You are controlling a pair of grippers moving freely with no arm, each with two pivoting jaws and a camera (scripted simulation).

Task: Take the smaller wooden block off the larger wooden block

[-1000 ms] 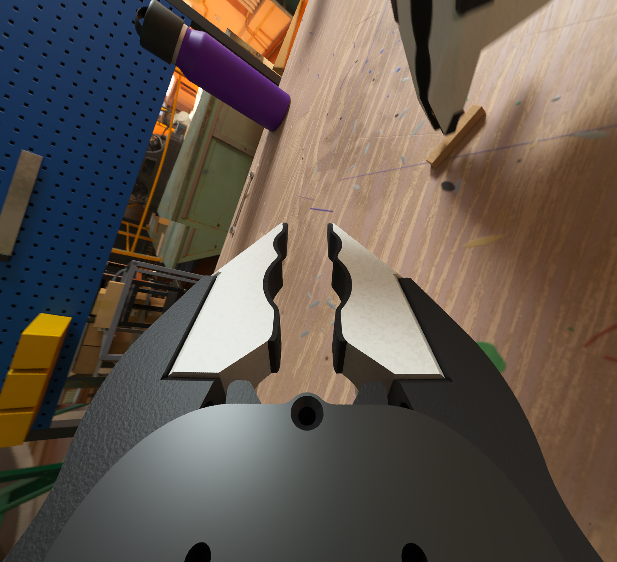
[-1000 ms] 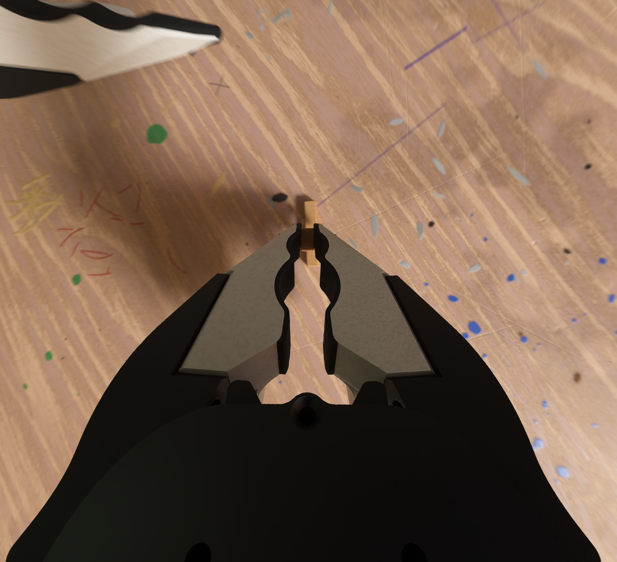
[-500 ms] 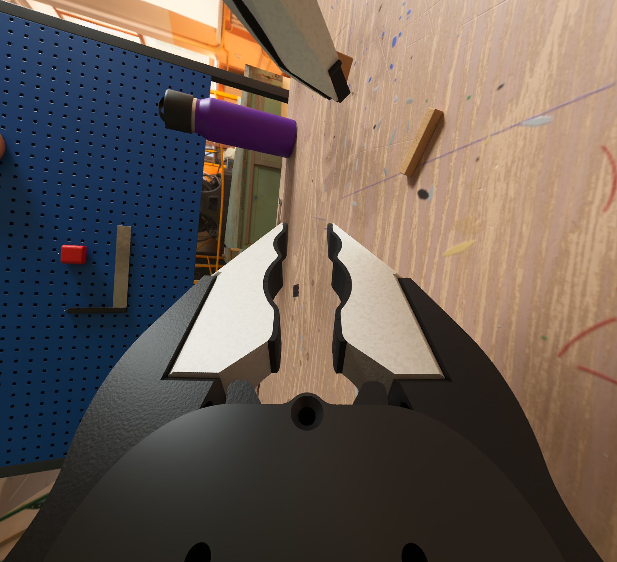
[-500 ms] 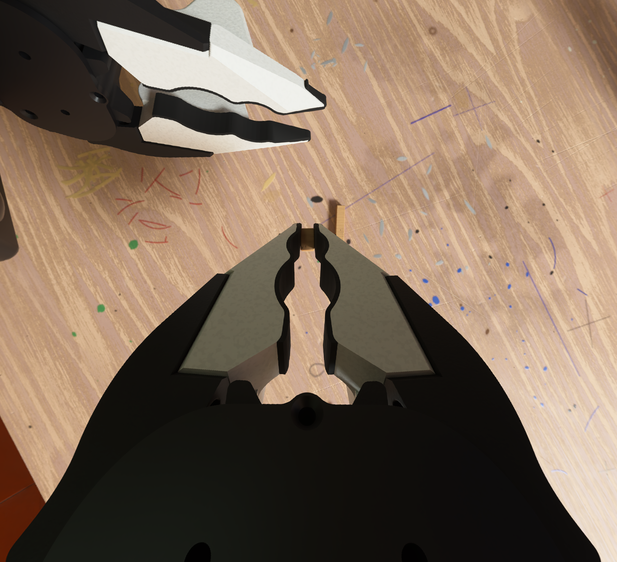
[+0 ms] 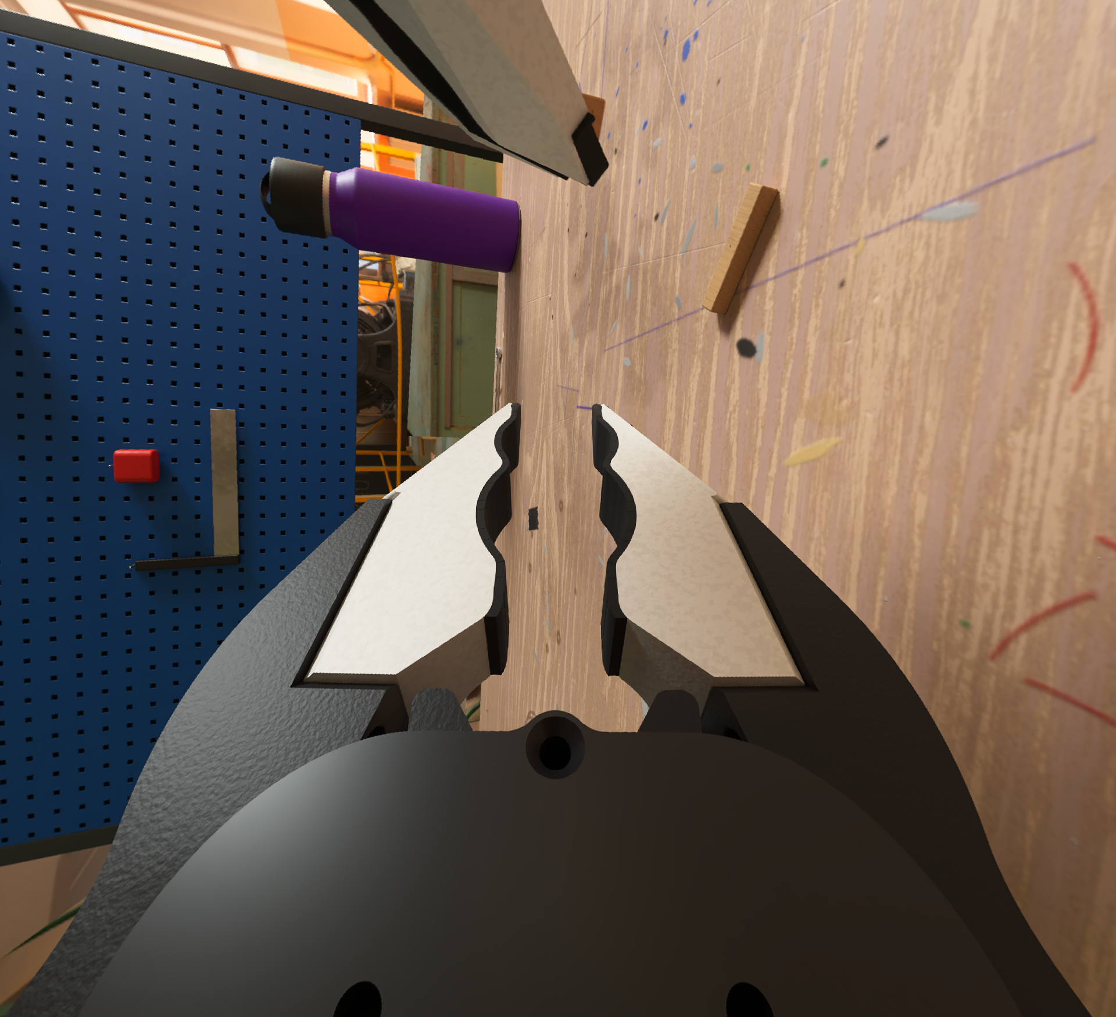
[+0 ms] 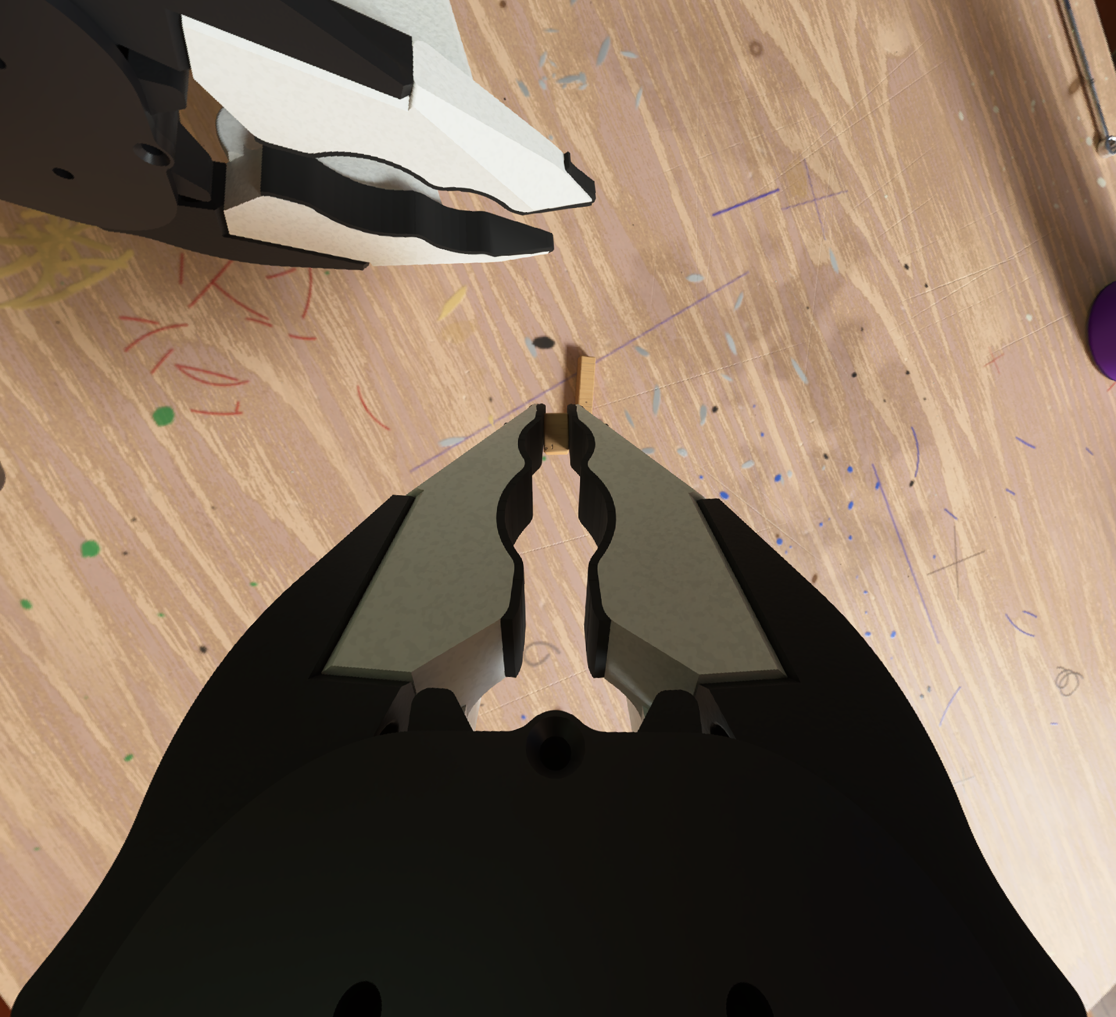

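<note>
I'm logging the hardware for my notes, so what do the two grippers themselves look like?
The left gripper and right gripper look alike: a rounded, matte black textured body with a small round hole at the centre, and two tapering off-white fingers lined with wavy black inner pads. No cables or markings show.

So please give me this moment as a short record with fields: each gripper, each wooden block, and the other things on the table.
right gripper: shut on the smaller wooden block, held above the table
larger wooden block: lies flat on the wooden table, alone, nothing on it
left gripper: open, empty, fingers apart
purple bottle: stands upright near the table edge, dark cap on
wrench: lies near the table edge, far from the blocks
blue pegboard: beside the table, carries a red block
task state: the smaller block is off the larger one
</note>
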